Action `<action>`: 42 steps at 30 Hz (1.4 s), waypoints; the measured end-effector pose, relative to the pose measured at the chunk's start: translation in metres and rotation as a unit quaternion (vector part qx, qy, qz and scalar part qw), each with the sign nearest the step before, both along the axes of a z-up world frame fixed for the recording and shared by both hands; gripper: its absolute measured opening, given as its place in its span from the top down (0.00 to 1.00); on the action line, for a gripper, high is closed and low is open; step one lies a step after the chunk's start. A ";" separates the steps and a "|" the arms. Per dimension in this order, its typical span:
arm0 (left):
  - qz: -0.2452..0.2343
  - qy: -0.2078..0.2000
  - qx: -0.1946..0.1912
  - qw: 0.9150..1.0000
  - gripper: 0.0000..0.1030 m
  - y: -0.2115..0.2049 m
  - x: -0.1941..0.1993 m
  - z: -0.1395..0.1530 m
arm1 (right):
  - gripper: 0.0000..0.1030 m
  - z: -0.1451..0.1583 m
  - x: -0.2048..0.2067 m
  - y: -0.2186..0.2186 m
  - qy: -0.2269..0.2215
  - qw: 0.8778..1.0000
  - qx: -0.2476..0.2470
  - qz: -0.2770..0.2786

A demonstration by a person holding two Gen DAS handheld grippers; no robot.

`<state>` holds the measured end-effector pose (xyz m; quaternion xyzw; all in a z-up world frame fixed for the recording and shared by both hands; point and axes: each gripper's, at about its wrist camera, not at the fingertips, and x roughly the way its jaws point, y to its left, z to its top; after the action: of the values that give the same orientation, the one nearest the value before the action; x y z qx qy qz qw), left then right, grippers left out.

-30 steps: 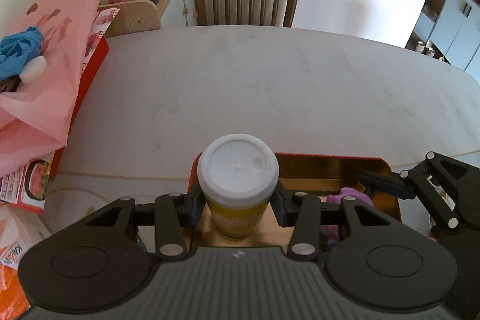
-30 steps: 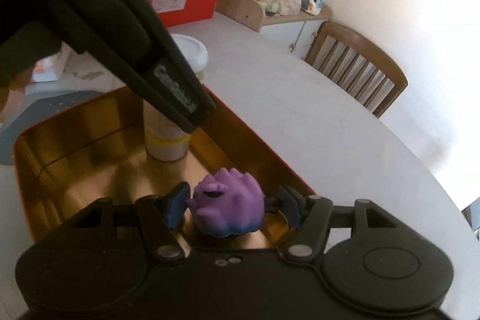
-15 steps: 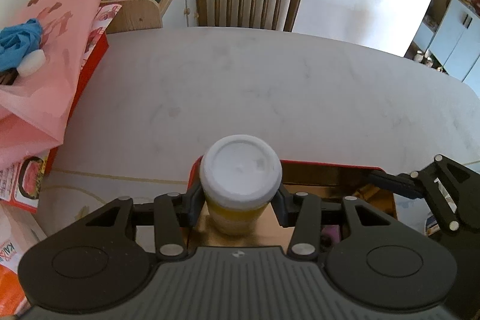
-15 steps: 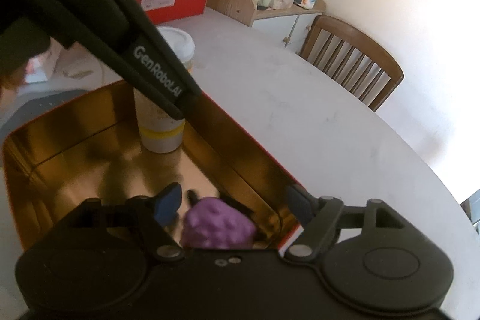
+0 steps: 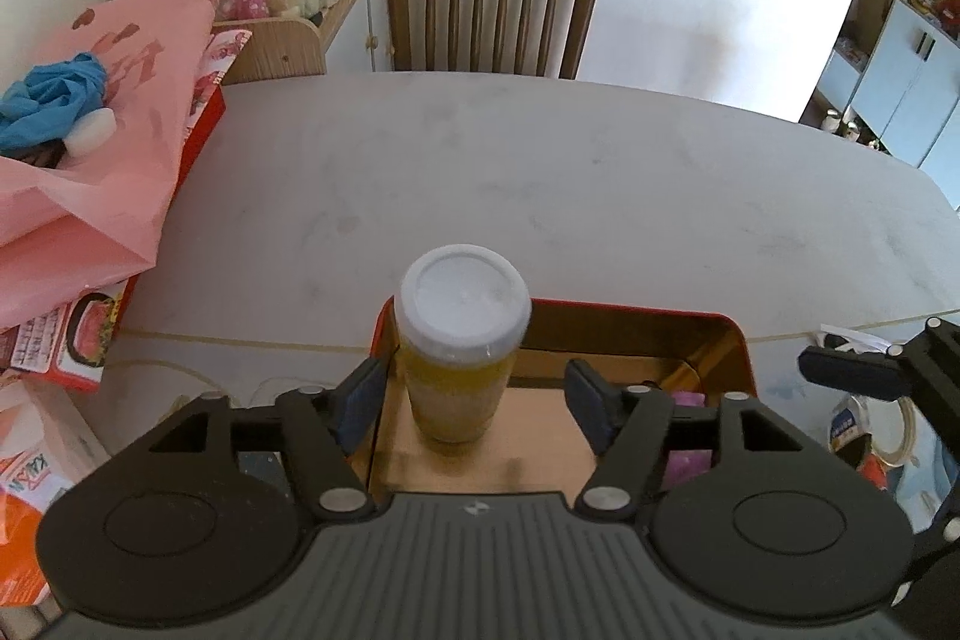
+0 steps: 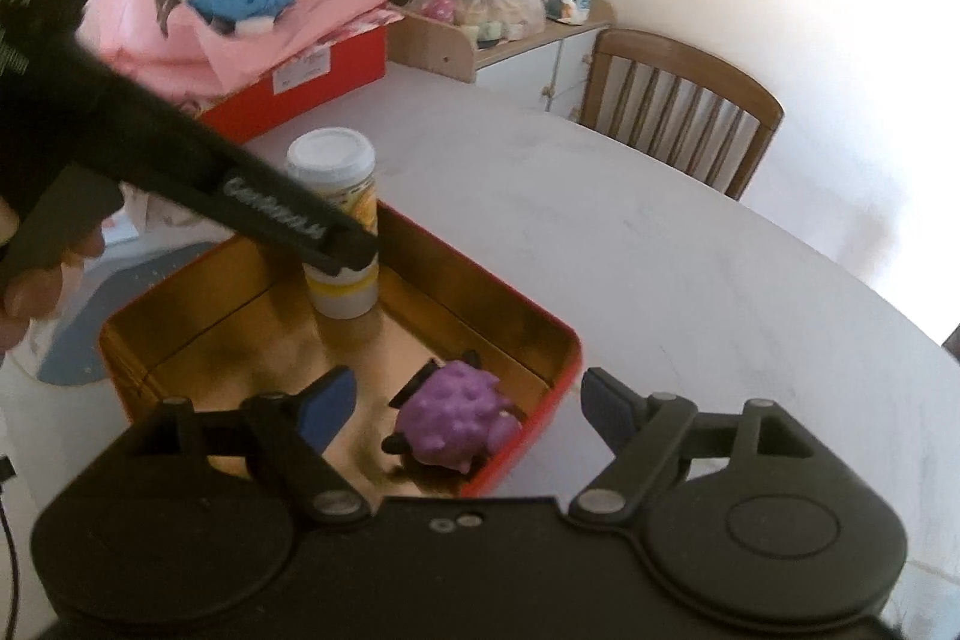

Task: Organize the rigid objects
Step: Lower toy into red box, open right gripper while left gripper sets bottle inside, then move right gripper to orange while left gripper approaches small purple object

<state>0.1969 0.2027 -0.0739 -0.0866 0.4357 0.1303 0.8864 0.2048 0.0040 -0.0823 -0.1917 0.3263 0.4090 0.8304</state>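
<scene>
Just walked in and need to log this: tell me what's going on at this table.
A person is sorting objects into a red metal tin with a gold interior on the pale table, using tongs in each hand. The left tongs are open around an upright white-lidded yellow jar standing in the tin, fingers clear of it. The right tongs are open above a bumpy purple toy figure lying in the tin's corner. Neither object is gripped.

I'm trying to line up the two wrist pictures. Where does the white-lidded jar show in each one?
Left wrist: the jar stands lower centre, between the open left gripper fingers, in the tin's near-left corner.
Right wrist: the jar is left of centre, at the tin's far corner, partly behind the left gripper's finger.
Shared landmark: the red tin with its gold inside.
</scene>
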 end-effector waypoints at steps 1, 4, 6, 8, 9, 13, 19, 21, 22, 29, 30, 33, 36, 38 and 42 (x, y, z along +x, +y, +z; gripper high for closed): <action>-0.001 -0.001 0.002 1.000 0.35 -0.002 -0.003 0.001 | 0.20 0.002 0.001 -0.005 0.003 1.000 0.004 -0.004; -0.002 -0.008 0.003 1.000 0.34 -0.008 -0.012 0.007 | 0.19 0.010 0.001 -0.019 0.009 1.000 0.018 -0.017; -0.002 -0.012 0.004 1.000 0.34 -0.012 -0.018 0.011 | 0.19 0.015 0.000 -0.031 0.015 0.999 0.029 -0.024; -0.003 -0.017 0.005 1.000 0.32 -0.017 -0.025 0.016 | 0.17 0.020 -0.002 -0.044 0.024 0.998 0.040 -0.031; -0.003 -0.020 0.006 1.000 0.31 -0.020 -0.028 0.018 | 0.15 0.021 -0.004 -0.051 0.027 0.998 0.045 -0.033; -0.012 -0.038 -0.001 0.999 0.26 -0.032 -0.040 0.027 | 0.12 0.027 -0.008 -0.078 0.039 0.997 0.061 -0.042; -0.023 -0.054 0.003 0.998 0.25 -0.060 -0.056 0.038 | 0.06 0.033 -0.016 -0.120 0.045 0.994 0.075 -0.060; -0.029 -0.061 0.004 0.998 0.20 -0.071 -0.060 0.042 | 0.04 0.035 -0.017 -0.135 0.046 0.993 0.081 -0.069; -0.031 -0.063 0.006 0.998 0.20 -0.077 -0.062 0.044 | 0.02 0.035 -0.018 -0.142 0.047 0.993 0.085 -0.073; -0.046 -0.077 0.012 0.996 0.17 -0.119 -0.070 0.051 | 0.00 0.039 -0.023 -0.194 0.037 0.991 0.088 -0.090; -0.049 -0.079 0.011 0.996 0.17 -0.126 -0.071 0.052 | 0.00 0.039 -0.023 -0.200 0.035 0.991 0.087 -0.092; -0.059 -0.086 0.008 0.995 0.15 -0.144 -0.072 0.052 | 0.00 0.039 -0.023 -0.224 0.030 0.991 0.085 -0.097; -0.069 -0.093 -0.001 0.993 0.10 -0.161 -0.071 0.049 | 0.00 0.037 -0.019 -0.248 0.029 0.990 0.084 -0.106; -0.074 -0.095 -0.007 0.993 0.05 -0.171 -0.070 0.046 | 0.00 0.035 -0.016 -0.263 0.031 0.989 0.084 -0.114; -0.077 -0.096 -0.012 0.992 0.02 -0.191 -0.067 0.038 | 0.00 0.030 -0.008 -0.290 0.037 0.987 0.084 -0.130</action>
<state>0.1296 0.0116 -0.0359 -0.0752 0.3555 0.0476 0.9304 0.1964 -0.2855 -0.0522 -0.0619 0.3429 0.3305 0.8771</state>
